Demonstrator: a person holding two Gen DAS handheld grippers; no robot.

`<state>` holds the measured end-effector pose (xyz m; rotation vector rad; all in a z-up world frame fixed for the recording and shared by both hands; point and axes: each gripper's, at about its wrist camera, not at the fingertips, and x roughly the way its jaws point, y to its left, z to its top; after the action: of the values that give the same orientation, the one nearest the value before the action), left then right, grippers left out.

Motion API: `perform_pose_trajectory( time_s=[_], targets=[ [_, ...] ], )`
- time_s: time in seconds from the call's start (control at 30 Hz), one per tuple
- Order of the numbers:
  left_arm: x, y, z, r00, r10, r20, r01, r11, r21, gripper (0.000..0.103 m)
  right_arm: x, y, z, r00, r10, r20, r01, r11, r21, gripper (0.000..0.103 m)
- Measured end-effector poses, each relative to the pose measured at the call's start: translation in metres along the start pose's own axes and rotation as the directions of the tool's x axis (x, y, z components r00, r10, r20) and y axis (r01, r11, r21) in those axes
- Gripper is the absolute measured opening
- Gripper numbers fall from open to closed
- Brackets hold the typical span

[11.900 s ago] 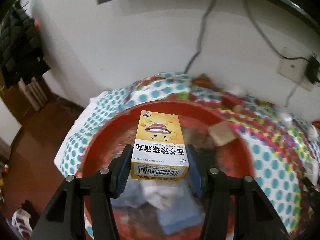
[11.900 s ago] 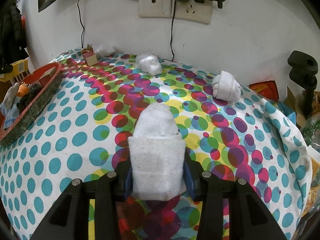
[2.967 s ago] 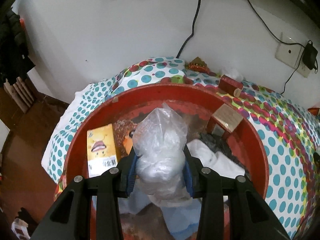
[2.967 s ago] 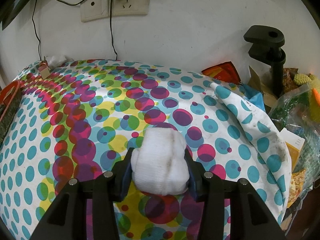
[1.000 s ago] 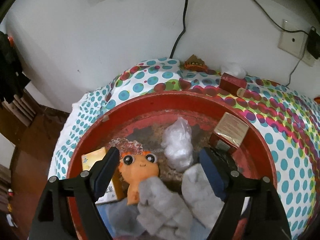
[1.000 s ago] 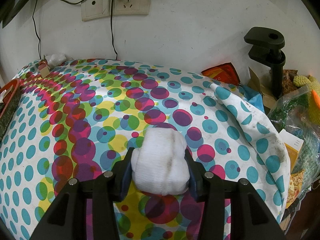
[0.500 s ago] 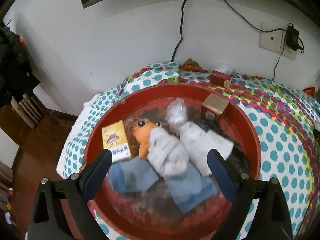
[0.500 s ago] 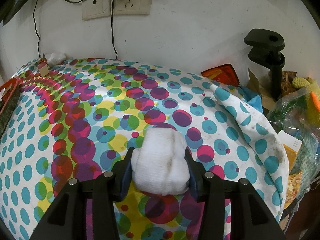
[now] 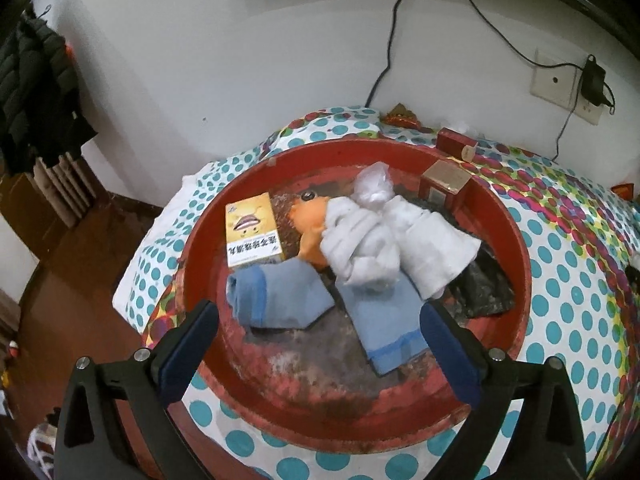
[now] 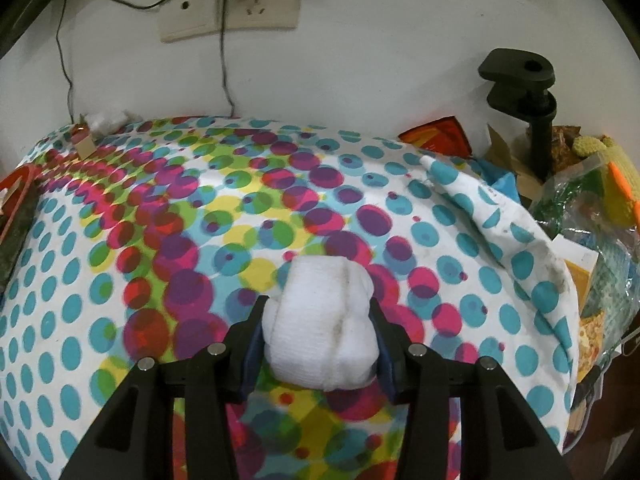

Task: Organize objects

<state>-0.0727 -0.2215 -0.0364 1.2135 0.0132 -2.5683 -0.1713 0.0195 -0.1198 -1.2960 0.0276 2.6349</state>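
**Sock bundle gripped, red tray waiting**

Sock bundle (image 10: 324,328), white and rolled, sits squeezed between the fingers of our right gripper (image 10: 318,340), low over the dotted tablecloth (image 10: 200,216) near its front edge. Our left gripper (image 9: 320,348) hangs with fingers spread wide and nothing in them, above the near rim of the red tray (image 9: 516,240). Inside lie a yellow box (image 9: 253,230), an orange toy (image 9: 310,220), white socks (image 9: 360,244), blue socks (image 9: 280,296) and a plastic bag (image 9: 372,184).

We judge this the carry step: the bundle must next travel left across the cloth and be let go inside the tray. The tray rim (image 10: 16,196) shows at the cloth's left edge.
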Motion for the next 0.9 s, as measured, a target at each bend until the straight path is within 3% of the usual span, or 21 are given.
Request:
perform_pose_trajectory(
  time_s=[0.27,0.67,0.9],
  targets=[
    [-0.001,-0.004,-0.011,0.999,0.036,0.021,-0.036,0.999,0.023,0.101,-0.011,-0.04,-0.014,0.998,0.047,-0.028,-0.048,0.998,-0.031,0.046],
    [0.006,0.002,-0.018,1.0,0.029,-0.007,-0.029,1.0,0.011,0.101,-0.054,-0.099,-0.016,0.986,0.161,-0.037,-0.164,0.98,-0.11,0.046],
    [0.009,0.012,-0.018,1.0,0.008,-0.019,-0.008,1.0,-0.028,0.101,-0.074,-0.089,-0.015,0.976,0.216,-0.034,-0.219,0.955,-0.202,0.046]
  ],
)
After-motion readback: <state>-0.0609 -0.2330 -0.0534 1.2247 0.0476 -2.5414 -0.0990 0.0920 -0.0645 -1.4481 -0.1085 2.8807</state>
